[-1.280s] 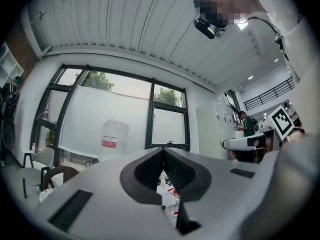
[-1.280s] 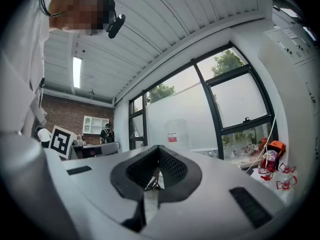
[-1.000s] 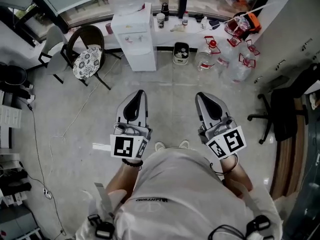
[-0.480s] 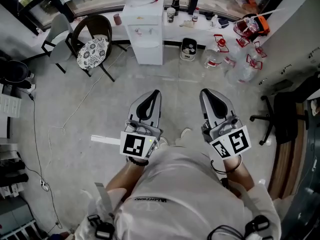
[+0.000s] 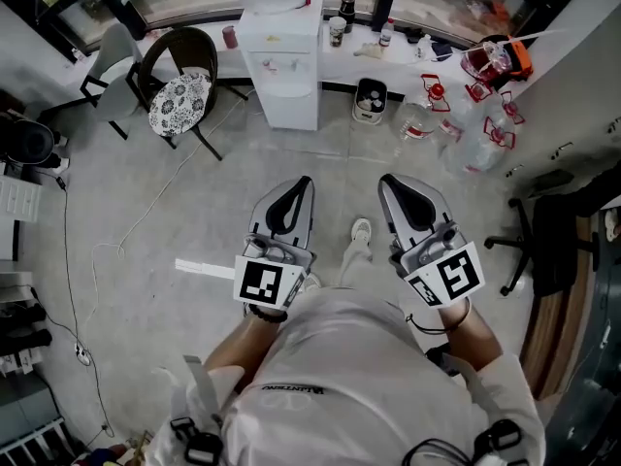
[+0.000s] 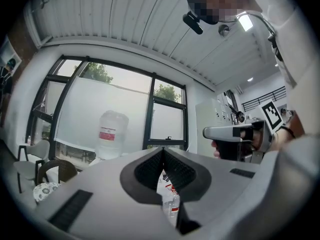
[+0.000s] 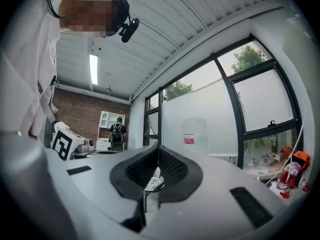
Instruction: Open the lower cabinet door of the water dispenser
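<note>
Glossy white water dispenser [image 5: 284, 76], matt grey floor [image 5: 184, 212]

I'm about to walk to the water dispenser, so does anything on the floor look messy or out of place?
Yes. Clear water jugs with red handles sit jumbled on the floor right of the water dispenser, and a loose cable trails across the floor at left.

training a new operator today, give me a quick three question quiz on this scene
1. True or false: the left gripper touches the water dispenser.
2. In the head view, on which side of the dispenser does the chair stand? A left; B right; C on top.
3. Is the right gripper open or shut?
Key: 1 false; 2 A; 3 shut, with nothing held.
</note>
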### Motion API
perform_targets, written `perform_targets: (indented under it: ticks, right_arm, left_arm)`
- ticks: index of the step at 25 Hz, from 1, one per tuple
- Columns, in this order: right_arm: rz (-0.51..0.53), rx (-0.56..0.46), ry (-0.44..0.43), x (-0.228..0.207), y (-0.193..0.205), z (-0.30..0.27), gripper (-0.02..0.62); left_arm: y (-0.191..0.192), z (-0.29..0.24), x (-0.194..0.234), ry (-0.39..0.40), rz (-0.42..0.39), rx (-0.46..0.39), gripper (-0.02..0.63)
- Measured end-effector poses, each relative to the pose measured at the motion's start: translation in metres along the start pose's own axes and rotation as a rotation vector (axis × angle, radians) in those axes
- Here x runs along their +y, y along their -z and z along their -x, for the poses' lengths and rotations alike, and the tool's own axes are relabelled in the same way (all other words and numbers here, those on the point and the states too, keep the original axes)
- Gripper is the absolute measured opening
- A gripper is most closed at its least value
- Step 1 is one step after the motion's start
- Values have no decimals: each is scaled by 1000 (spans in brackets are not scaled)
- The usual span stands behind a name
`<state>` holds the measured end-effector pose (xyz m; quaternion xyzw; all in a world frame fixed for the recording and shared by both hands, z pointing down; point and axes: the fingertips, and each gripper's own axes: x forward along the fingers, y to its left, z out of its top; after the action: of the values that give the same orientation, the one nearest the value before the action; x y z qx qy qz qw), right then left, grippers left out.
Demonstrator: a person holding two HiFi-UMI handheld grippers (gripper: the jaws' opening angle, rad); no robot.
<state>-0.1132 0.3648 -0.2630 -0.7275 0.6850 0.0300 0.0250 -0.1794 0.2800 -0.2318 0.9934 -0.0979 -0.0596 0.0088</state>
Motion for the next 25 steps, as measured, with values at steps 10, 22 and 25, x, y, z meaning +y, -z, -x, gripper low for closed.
perform_targets:
  ticks: [10, 22, 25]
  right_arm:
    - [-21, 23, -85, -110, 23, -54, 17]
    - [-123, 68, -173, -227, 73, -123, 17]
    - [-131, 83, -180, -246, 92, -135, 17]
  left_arm:
    - [21, -103, 18, -93, -5, 38, 3]
    - [53, -212, 44, -245, -9, 77, 3]
    - [58, -232, 45, -249, -19, 82, 3]
